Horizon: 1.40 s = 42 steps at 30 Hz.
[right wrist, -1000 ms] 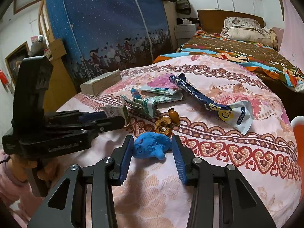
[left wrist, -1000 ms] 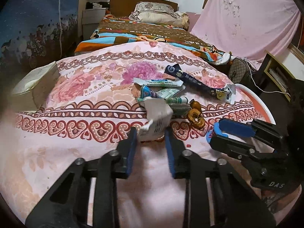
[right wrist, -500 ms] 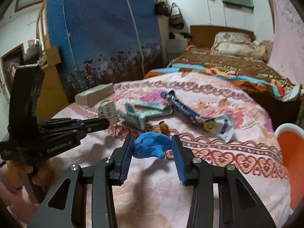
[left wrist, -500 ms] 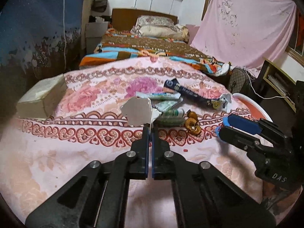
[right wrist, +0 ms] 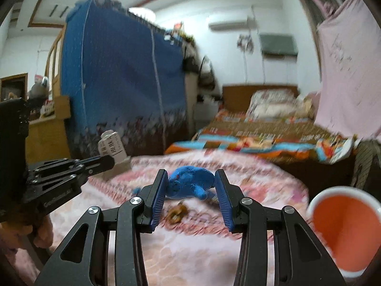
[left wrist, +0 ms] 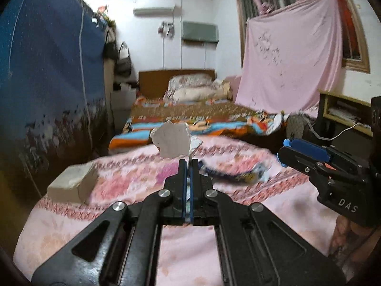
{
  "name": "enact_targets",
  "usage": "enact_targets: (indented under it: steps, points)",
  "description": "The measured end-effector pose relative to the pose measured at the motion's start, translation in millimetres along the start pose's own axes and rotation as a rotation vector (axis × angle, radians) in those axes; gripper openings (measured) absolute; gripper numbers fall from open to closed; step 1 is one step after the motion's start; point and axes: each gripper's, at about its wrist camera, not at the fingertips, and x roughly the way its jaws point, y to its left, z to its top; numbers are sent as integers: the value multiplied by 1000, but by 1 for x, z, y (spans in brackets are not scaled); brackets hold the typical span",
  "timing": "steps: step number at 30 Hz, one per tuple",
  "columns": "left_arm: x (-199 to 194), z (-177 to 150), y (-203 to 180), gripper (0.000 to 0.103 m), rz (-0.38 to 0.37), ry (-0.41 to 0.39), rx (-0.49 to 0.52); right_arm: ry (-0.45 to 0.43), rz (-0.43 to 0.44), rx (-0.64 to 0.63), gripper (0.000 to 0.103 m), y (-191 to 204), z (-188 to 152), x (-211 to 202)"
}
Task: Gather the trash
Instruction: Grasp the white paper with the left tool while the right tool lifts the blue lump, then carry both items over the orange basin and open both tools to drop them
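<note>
Pink tablecloth; orange bin only in right view

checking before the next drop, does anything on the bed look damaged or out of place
The white paper carton pinched in the left hand-held gripper is torn and crumpled along its top edge. The right hand-held gripper holds a crumpled blue scrap. Wrappers and brown peel lie littered on the pink blanket.

Two grippers, left gripper clamping one torn white carton, right gripper gripping one crumpled blue scrap, one orange bin right of it, one grey box left of the left claw
</note>
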Motion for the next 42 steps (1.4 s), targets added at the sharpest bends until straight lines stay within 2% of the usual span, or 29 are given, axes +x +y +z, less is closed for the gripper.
enact_targets:
  steps: [6,11,16,22,28,33,42]
  points:
    - [-5,15,-24,0,-62,-96,43,-154,-126,-12,39,-18,7,-28]
    - [-3,27,-52,0,-130,-152,88,-244,-231,-15,39,-32,12,-45]
    - [-4,35,-77,0,-196,-195,130,-299,-323,13,39,-52,14,-58]
    - [4,42,-112,0,-279,-209,180,-306,-404,81,39,-75,11,-69]
    - [19,43,-138,0,-353,-171,187,-253,-503,162,39,-104,5,-73]
    - [42,44,-157,0,-423,-84,174,-170,-577,228,39,-130,-4,-68]
    - [87,37,-182,0,-484,83,115,-84,-609,328,39,-157,-20,-65]
